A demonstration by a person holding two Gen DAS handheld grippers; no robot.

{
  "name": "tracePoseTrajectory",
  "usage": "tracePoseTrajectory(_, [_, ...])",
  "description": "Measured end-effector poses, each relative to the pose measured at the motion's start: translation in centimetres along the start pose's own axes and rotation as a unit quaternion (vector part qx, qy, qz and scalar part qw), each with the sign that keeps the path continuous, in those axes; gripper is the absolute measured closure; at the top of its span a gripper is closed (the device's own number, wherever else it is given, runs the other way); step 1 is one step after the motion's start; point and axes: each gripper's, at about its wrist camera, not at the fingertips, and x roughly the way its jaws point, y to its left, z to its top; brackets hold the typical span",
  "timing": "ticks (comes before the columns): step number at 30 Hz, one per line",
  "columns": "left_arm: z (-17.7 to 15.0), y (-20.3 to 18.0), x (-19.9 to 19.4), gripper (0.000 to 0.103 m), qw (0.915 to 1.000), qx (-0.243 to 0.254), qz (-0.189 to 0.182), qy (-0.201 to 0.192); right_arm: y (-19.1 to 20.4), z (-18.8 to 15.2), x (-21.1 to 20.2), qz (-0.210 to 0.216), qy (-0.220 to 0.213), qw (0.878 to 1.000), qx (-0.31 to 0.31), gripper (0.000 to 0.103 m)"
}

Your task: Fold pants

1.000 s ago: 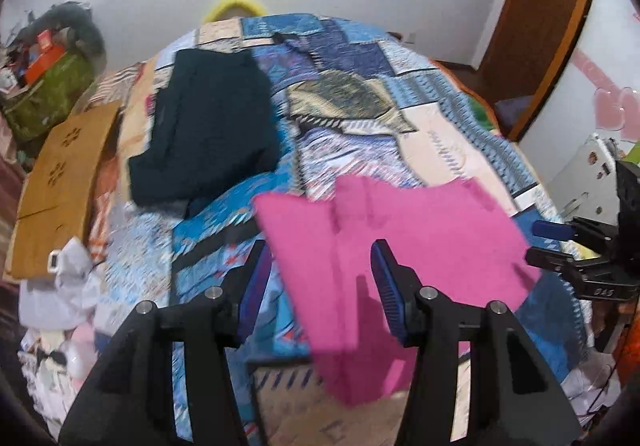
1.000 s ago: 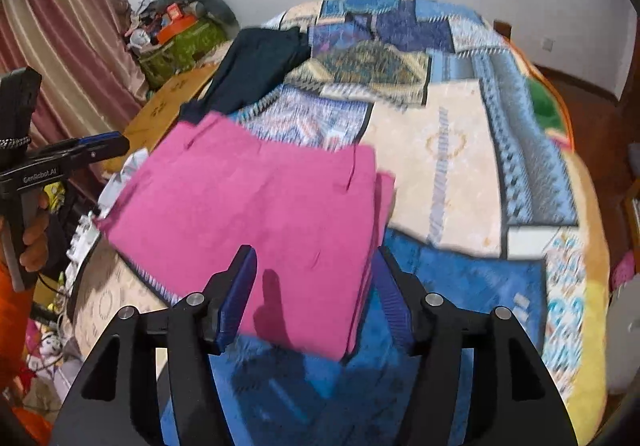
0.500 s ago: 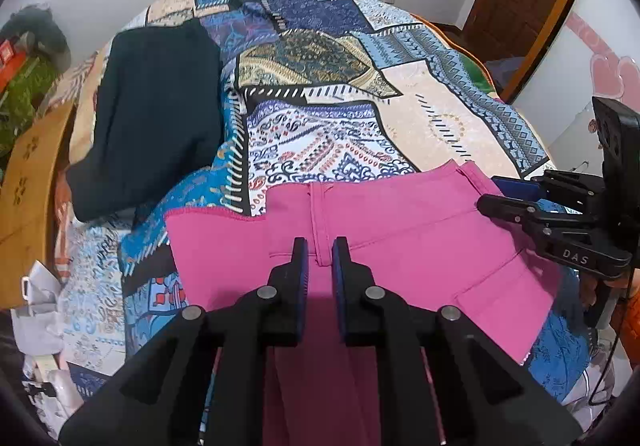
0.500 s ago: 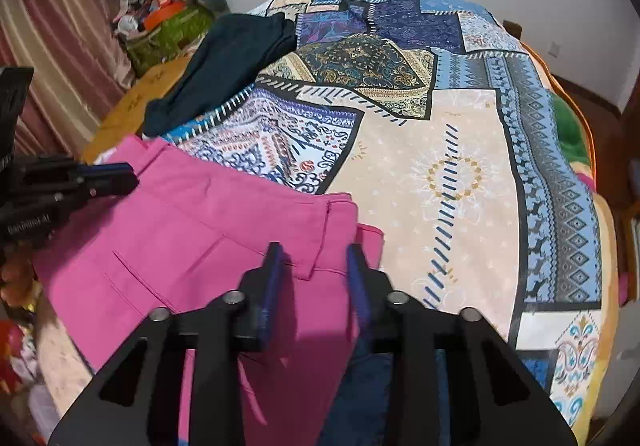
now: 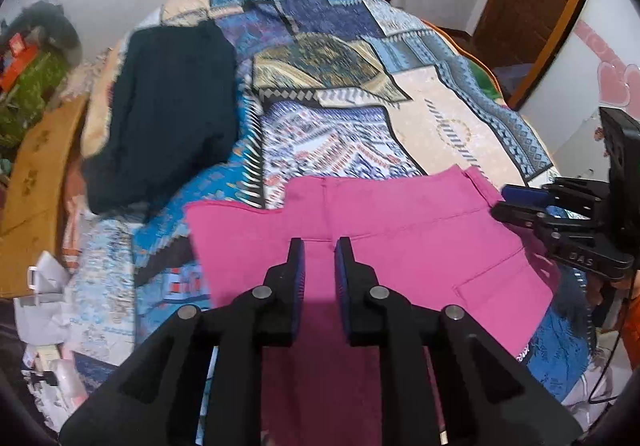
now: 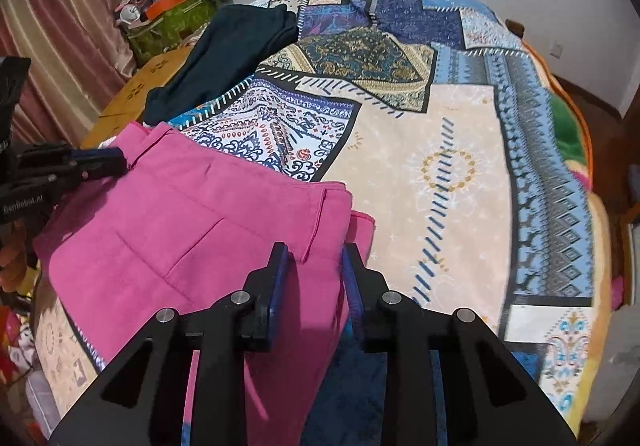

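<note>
Pink pants (image 5: 404,242) lie at the near edge of the bed (image 5: 448,118), waistband toward the far side and the legs hanging off the near edge, so the long axis runs from the grippers away across the quilt. The left gripper (image 5: 319,246) sits low over the middle of the waistband, its jaws narrowed to a slim gap with pink cloth between and under them; I cannot tell whether they actually pinch it. The right gripper (image 6: 313,252) is at the other waist corner, jaws somewhat wider, the doubled edge of the pants between them, likewise not clearly clamped. Both are equally close, one per end of the waistband. A second ago both grippers were wide apart and higher above the cloth; half a second ago they had closed in tighter than now. A dark garment (image 5: 168,106) lies farther up the bed.
</note>
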Motion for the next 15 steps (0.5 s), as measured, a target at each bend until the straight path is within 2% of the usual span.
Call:
tracePoseTrajectory(2, [0.0, 0.5, -0.9, 0.082, 0.9999, -0.008, -0.002, -0.010, 0.0, -0.1, -0.7, 0.001, -0.006, 1.000, 0.003, 0.075])
tracePoseTrajectory(3, [0.0, 1.0, -1.5, 0.072, 0.9996, -0.020, -0.004, -0.017, 0.0, -0.2, -1.2, 0.003, -0.013, 1.000, 0.007, 0.068])
tracePoseTrajectory(4, [-0.1, 1.4, -1.9, 0.058, 0.9993, -0.029, -0.005, -0.024, -0.1, -0.4, -1.6, 0.003, -0.020, 1.000, 0.012, 0.063])
tracePoseTrajectory(5, [-0.2, 1.8, -2.3, 0.049, 0.9988, -0.039, -0.004, -0.030, -0.1, -0.5, -1.8, 0.003, -0.025, 1.000, 0.016, 0.052])
tracePoseTrajectory(6, [-0.4, 2.2, -2.6, 0.034, 0.9982, -0.048, -0.003, -0.036, 0.0, -0.8, -2.1, 0.003, -0.031, 0.999, 0.020, 0.043])
tracePoseTrajectory(7, [-0.6, 2.5, -2.7, 0.022, 0.9980, -0.053, -0.004, -0.034, -0.1, -1.1, -2.2, 0.004, -0.035, 0.999, 0.026, 0.040])
tracePoseTrajectory(8, [-0.9, 2.8, -2.5, 0.020, 0.9978, -0.059, -0.009, -0.028, -0.2, -1.3, -2.1, 0.006, -0.034, 0.999, 0.032, 0.034])
tracePoseTrajectory(9, [-1.1, 2.9, -2.2, 0.020, 0.9976, -0.064, -0.016, -0.020, -0.3, -1.6, -1.9, 0.010, -0.030, 0.999, 0.041, 0.032])
tracePoseTrajectory(12, [-1.9, 3.3, -0.6, 0.020, 0.9959, -0.084, -0.033, 0.012, -0.6, -2.4, -0.8, 0.027, -0.011, 0.998, 0.061, 0.032])
tracePoseTrajectory(15, [-2.6, 3.5, 0.9, 0.020, 0.9917, -0.109, -0.056, 0.037, -1.3, -2.9, -0.1, 0.052, -0.010, 0.994, 0.094, 0.032])
